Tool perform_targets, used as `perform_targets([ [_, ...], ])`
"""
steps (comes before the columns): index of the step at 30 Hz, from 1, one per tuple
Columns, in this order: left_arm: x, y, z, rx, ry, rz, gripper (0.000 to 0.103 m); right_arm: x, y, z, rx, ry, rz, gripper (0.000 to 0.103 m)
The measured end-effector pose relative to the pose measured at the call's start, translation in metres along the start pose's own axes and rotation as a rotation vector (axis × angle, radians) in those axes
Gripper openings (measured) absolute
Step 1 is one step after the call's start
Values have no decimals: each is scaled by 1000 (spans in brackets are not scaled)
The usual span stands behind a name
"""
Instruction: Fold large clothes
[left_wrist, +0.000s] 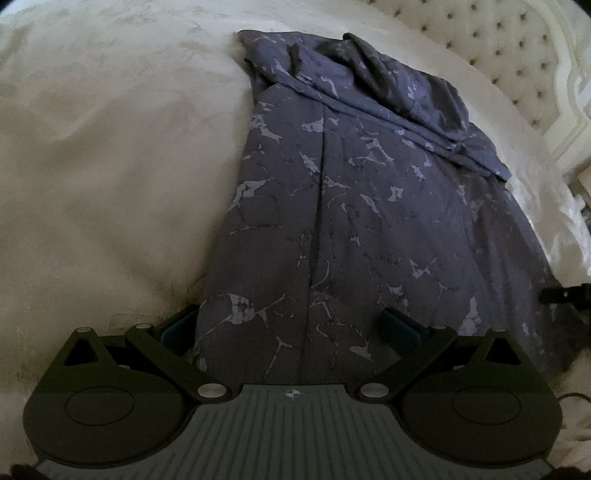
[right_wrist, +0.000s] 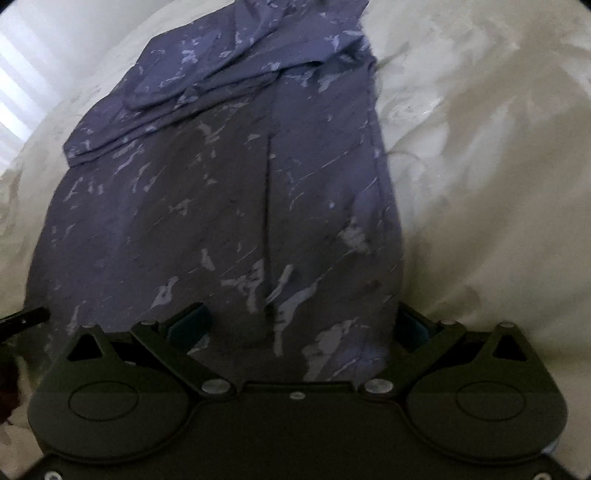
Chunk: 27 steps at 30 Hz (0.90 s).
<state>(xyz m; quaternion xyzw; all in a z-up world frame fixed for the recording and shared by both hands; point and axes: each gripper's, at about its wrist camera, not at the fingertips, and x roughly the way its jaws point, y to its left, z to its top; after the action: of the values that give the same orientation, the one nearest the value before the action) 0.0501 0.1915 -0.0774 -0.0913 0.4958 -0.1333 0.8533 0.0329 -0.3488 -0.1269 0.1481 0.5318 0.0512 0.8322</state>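
A cream bedspread (left_wrist: 92, 155) filled both views, with a tufted cream headboard (left_wrist: 509, 48) curving along the 1 o'clock edge of the left wrist view. On the bedspread lay the dark purple garment (left_wrist: 351, 206), printed with pale marbled streaks, stretched lengthwise from 6 o'clock up toward 12 o'clock in each view; a straight crease ran up its middle, and at its far end a band of the cloth lay folded back over itself in rumpled layers. In the right wrist view the same garment (right_wrist: 221, 206) reached from the bottom centre to the 12 o'clock edge, its right border meeting bare bedspread (right_wrist: 480, 184). The left gripper (left_wrist: 291, 325) sat low at 6 o'clock, its fingers spread wide to either side of the garment's near hem, gripping nothing. The right gripper (right_wrist: 306, 321) likewise stood with fingers set wide apart astride the near hem. The other gripper's dark tip (left_wrist: 565, 293) poked in at 3 o'clock.
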Motion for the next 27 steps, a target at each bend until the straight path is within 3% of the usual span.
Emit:
perform_targets([
  [9, 0, -6, -1, 25, 18, 25, 103, 0, 3, -12, -1, 54, 113, 103],
  [18, 5, -14, -1, 63, 11, 78, 103, 13, 9, -7, -35, 100, 91, 103],
  [27, 5, -17, -2, 76, 27, 88, 102, 13, 3, -6, -5, 67, 114, 103],
])
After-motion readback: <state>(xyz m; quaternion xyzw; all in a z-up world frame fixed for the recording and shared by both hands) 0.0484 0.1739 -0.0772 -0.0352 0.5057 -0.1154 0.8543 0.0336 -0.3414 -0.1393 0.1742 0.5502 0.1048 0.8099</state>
